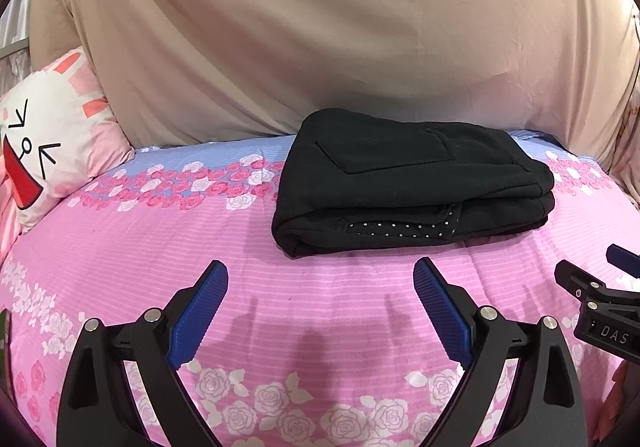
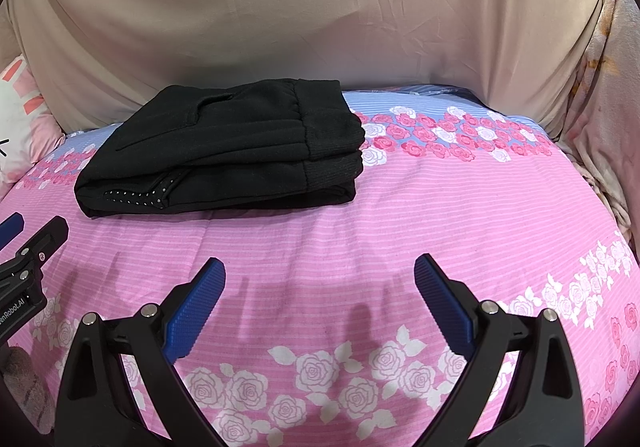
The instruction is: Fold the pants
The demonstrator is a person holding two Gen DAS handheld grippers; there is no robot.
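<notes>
The black pants [image 1: 412, 179] lie folded in a thick flat bundle on the pink floral bedspread [image 1: 280, 307]; a dotted lining shows at the front fold. They also show in the right wrist view [image 2: 224, 155], left of centre. My left gripper [image 1: 320, 275] is open and empty, hovering over the bedspread just in front of the bundle. My right gripper [image 2: 318, 271] is open and empty, in front and to the right of the bundle. The right gripper shows at the right edge of the left wrist view [image 1: 600, 299]; the left gripper shows at the left edge of the right wrist view [image 2: 28, 247].
A cartoon rabbit pillow [image 1: 52, 143] rests at the back left of the bed. A beige sheet [image 1: 320, 27] hangs behind the bed. Cream patterned fabric [image 2: 600, 107] hangs at the right side.
</notes>
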